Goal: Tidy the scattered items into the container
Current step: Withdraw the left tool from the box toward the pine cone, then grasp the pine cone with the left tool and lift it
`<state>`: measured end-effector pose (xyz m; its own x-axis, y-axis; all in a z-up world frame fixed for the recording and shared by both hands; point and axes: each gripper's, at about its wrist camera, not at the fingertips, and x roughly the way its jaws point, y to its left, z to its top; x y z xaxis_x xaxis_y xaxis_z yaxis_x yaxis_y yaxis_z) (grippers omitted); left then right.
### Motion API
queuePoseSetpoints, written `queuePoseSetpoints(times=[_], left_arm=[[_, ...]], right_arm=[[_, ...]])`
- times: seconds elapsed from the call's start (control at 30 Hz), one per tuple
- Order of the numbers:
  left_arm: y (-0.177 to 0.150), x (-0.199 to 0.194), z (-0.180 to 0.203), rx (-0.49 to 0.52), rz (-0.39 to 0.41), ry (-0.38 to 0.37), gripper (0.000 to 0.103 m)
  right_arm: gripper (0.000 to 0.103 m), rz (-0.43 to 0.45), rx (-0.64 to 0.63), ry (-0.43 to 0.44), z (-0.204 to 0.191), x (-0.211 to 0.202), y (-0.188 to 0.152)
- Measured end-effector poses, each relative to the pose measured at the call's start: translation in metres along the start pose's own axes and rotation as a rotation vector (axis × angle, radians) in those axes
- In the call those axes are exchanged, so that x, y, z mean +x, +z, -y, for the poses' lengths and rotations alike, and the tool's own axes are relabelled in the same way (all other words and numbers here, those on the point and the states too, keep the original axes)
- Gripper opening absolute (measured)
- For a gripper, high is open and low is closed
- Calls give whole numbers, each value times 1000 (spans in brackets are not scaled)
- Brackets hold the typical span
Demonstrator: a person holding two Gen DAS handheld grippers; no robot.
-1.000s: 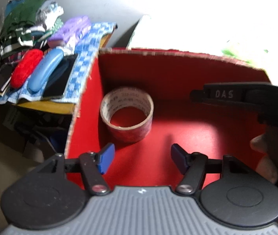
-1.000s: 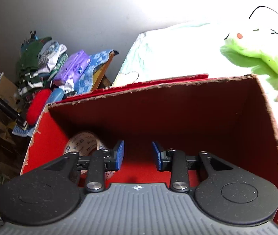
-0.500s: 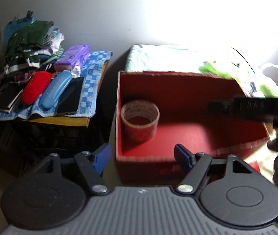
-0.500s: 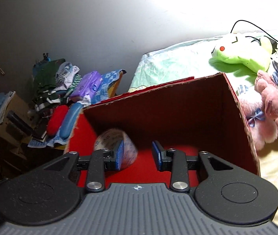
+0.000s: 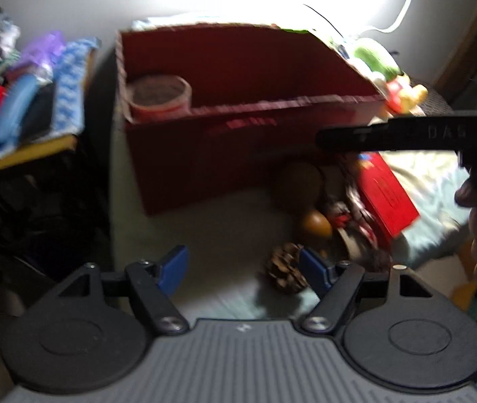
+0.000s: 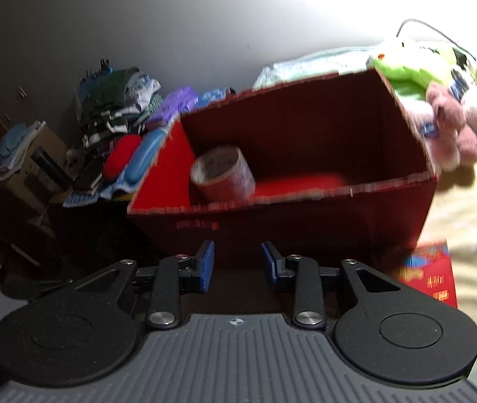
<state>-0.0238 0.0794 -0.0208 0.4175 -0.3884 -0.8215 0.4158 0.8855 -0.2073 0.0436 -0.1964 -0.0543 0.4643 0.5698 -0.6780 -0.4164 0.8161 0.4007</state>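
A red cardboard box (image 5: pixel 238 154) stands on the bed with a roll of tape (image 5: pixel 159 95) in its left corner; the box (image 6: pixel 305 215) and the tape (image 6: pixel 221 174) also show in the right wrist view. In front of the box lie a pine cone (image 5: pixel 285 270), an orange ball (image 5: pixel 315 223), a red packet (image 5: pixel 386 194) and other small blurred items. My left gripper (image 5: pixel 243 270) is open and empty, low over the bed, its right finger beside the pine cone. My right gripper (image 6: pixel 236 265) is open and empty in front of the box; its body (image 5: pixel 406 132) crosses the left wrist view.
A side table (image 5: pixel 20 117) left of the box carries a blue checked cloth, a red case, a blue case and clothes. Plush toys (image 6: pixel 440 100) lie right of the box. A red packet (image 6: pixel 430 275) lies at the box's right front corner.
Both grippers have pulled back out of the box and away from it. The left one has dropped toward the items on the bed. The tape stays in the box.
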Motion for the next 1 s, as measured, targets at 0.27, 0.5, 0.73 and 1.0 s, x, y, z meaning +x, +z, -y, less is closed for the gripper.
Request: queuePoseSetpoints(times=[0.27,0.5,0.73,1.0], left_arm=[[-12,26,8,58,-50,-125,95],[-19,41,10,112,-18,-116,93],[-20,60,5,99,-54,-175,77],[-20,79,5,71,-98,-215,49]], right_arm=[[34,-124,39,-20,-4,16,-32],[34,-195,15,-49,-10,35,-49],[42,-220,24,-58,-7,41,-53],[46,-244,70,-27,-2,45,-54]])
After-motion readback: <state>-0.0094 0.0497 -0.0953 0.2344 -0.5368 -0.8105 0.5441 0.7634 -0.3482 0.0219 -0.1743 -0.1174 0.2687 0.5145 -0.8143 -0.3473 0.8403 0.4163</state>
